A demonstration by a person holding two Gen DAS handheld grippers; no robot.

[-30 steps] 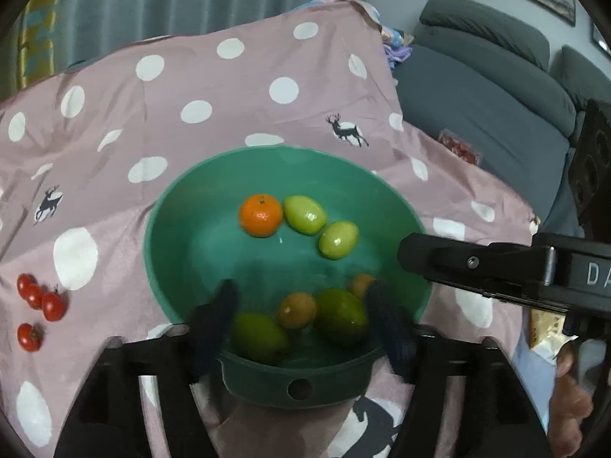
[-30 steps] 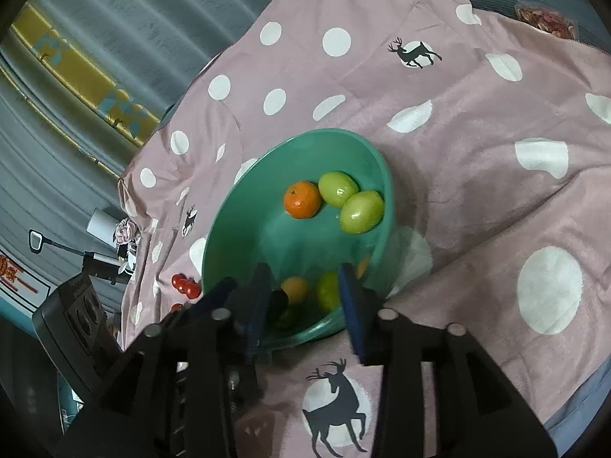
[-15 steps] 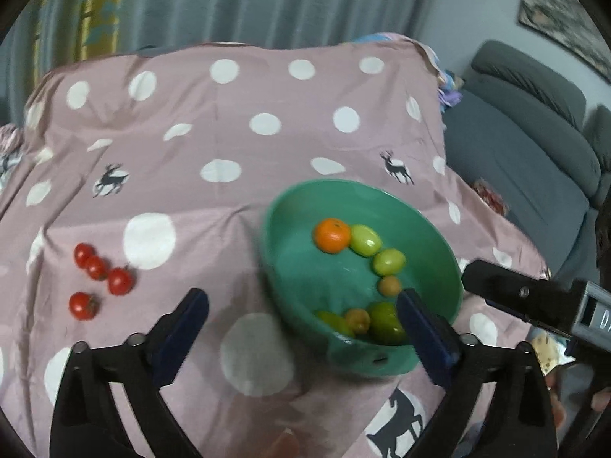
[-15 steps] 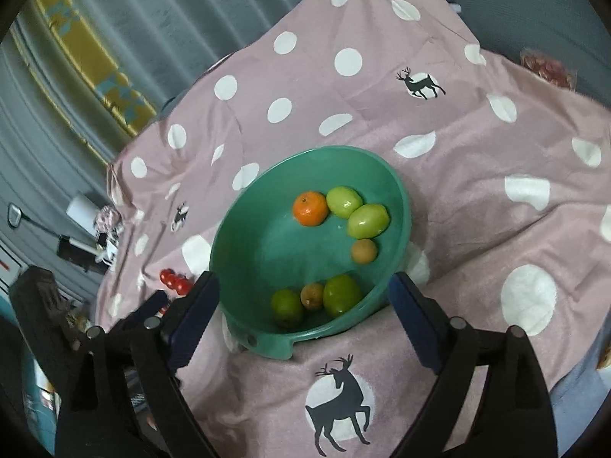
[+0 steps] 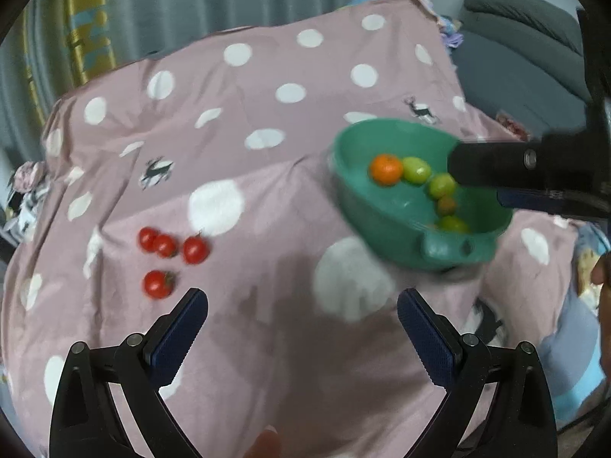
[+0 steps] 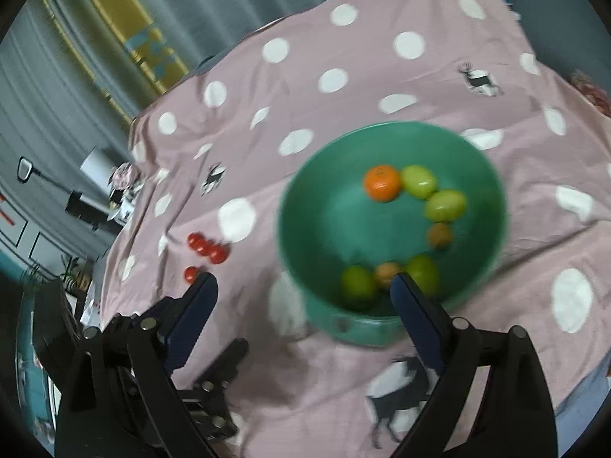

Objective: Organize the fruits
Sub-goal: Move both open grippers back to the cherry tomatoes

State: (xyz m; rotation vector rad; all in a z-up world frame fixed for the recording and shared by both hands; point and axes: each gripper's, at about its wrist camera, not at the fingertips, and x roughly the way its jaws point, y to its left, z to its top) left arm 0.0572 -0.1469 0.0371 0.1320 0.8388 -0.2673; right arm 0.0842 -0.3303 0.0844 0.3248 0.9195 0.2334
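Change: both my tongs, left [image 5: 301, 318] and right [image 6: 303, 301], now gape wide, empty, backed off bowl [image 6: 305, 206].
Next: tomatoes [image 5: 173, 248] remain loose on cloth.

A green bowl [image 6: 324, 206] at frame centre-right holds an orange [image 6: 382, 183] and several green and brownish fruits, four tomatoes [image 6: 208, 248] lie on the dotted cloth [image 6: 343, 38] to its left, and the right gripper [image 6: 303, 290] gapes wide at the bottom.
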